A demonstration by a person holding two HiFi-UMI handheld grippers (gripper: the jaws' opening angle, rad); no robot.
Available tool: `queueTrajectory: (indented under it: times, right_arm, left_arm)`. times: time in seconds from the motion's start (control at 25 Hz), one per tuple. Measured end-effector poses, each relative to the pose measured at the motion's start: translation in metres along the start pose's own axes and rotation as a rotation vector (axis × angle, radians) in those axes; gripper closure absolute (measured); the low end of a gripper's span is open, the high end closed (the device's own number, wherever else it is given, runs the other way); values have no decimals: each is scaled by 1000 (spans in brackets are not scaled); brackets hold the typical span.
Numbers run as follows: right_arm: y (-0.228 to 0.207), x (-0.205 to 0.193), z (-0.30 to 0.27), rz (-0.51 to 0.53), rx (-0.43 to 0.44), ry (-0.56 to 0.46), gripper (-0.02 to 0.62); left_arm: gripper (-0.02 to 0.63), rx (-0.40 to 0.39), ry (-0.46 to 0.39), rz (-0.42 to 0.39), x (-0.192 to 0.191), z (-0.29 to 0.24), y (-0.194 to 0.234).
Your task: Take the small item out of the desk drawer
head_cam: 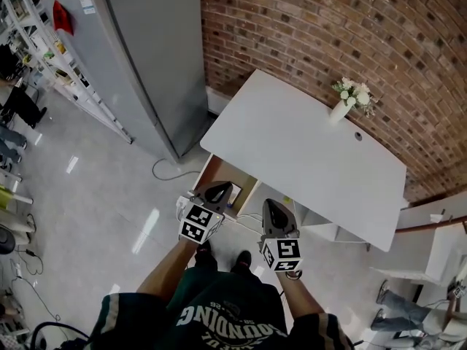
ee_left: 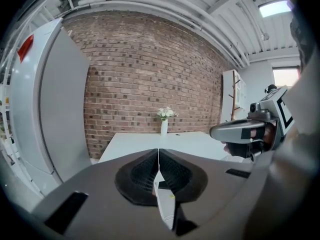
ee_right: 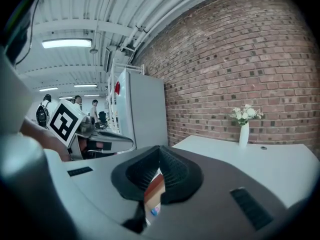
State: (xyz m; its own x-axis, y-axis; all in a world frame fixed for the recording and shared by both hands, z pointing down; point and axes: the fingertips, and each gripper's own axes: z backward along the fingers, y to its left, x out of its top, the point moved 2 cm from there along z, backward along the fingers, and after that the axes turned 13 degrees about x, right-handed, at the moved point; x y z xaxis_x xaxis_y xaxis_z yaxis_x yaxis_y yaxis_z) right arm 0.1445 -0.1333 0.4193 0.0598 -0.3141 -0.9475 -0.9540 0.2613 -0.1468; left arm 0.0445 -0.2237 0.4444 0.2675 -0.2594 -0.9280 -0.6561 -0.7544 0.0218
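Observation:
A white desk (head_cam: 306, 144) stands against the brick wall. Below its near left corner a drawer (head_cam: 219, 170) with a wood-coloured inside is pulled out. My left gripper (head_cam: 218, 191) hangs over the drawer's front part and hides much of it; its jaws are shut with nothing between them (ee_left: 158, 156). Just right of the drawer, my right gripper (head_cam: 276, 210) is at the desk's front edge, also shut and empty (ee_right: 160, 154). I cannot make out the small item in the drawer.
A vase of white flowers (head_cam: 343, 108) stands at the desk's back edge. A tall grey fridge (head_cam: 146, 57) is left of the desk, with a cable (head_cam: 168, 170) on the floor. White shelving (head_cam: 438, 246) stands right, with a person's legs (head_cam: 408, 305) beside it.

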Motion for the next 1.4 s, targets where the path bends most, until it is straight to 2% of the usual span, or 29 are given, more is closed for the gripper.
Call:
queueTrajectory:
  times: [0.24,0.6,1.28,1.4]
  right_arm:
    - [2,0,-1,-4,-11,3,572]
    - [7,-8,-7,1,18,25,571]
    - [-1,-61,-28,-66,31,109,572]
    - [2,-67,-31,-25,48,122,571]
  left_arm:
    - [589,-16,5,2,-2,0,0]
    - [589,-14,29,1,-14,1,2]
    - [589,-43,145,23,-85,-15,-2]
    - [589,-50,178,27,-99,-18,-5]
